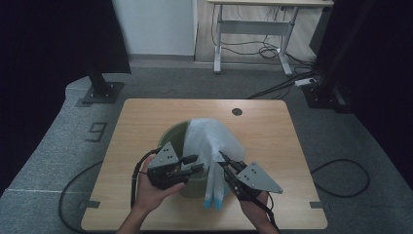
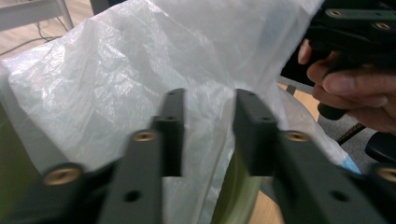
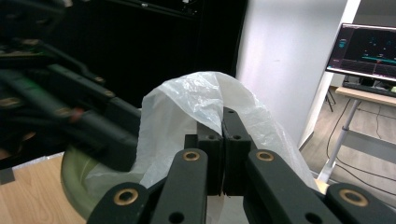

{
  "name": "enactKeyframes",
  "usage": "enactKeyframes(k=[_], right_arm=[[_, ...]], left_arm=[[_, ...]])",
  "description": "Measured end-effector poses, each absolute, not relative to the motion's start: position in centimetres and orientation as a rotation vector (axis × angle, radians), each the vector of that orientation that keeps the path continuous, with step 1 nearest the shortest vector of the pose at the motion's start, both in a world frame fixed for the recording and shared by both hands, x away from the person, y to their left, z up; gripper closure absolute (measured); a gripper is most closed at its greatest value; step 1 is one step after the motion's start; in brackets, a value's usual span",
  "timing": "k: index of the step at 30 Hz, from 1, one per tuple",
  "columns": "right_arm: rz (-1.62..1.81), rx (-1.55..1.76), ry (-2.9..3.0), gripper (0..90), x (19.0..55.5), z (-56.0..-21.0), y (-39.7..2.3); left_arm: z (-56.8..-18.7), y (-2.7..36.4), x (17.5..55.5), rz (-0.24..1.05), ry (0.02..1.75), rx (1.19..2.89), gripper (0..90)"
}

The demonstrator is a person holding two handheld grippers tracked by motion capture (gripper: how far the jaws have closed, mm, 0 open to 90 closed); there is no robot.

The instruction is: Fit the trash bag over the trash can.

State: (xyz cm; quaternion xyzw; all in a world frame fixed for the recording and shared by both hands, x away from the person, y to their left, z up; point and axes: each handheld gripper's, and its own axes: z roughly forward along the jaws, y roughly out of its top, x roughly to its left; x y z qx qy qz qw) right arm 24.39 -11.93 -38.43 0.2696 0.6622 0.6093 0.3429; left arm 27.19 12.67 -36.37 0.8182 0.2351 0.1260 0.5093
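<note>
A green bin (image 1: 173,134) stands mid-table with a white plastic bag (image 1: 212,139) draped over it. The bag's blue-edged end hangs down the bin's near side. My right gripper (image 1: 223,157) is shut on a fold of the bag (image 3: 196,93), and its pads (image 3: 223,140) meet on the thin film, lifting it into a peak. My left gripper (image 1: 195,163) sits at the bin's near rim, pointing right into the bag. In the left gripper view its jaws (image 2: 208,100) stand partly apart with bunched bag film (image 2: 140,60) pressed between them, and the green rim (image 2: 238,196) lies just below.
The wooden table (image 1: 272,126) has a round cable hole (image 1: 237,111) at its back edge. Cables run over the grey floor on both sides. A black stand base (image 1: 102,92) sits at the back left, and a white desk frame (image 1: 253,29) stands behind.
</note>
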Motion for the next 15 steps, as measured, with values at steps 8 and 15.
enactKeyframes(k=[8, 15], right_arm=[[1.601, 0.701, 1.716, 87.6, 24.4, -38.1, -11.8], [1.651, 0.753, 1.751, 67.9, 24.2, -39.7, -12.3]], left_arm=[[-36.8, 11.9, 27.1, 0.324, 0.565, 2.021, 69.4], [-37.1, 12.8, 28.3, 0.283, 0.652, 1.989, 89.9]])
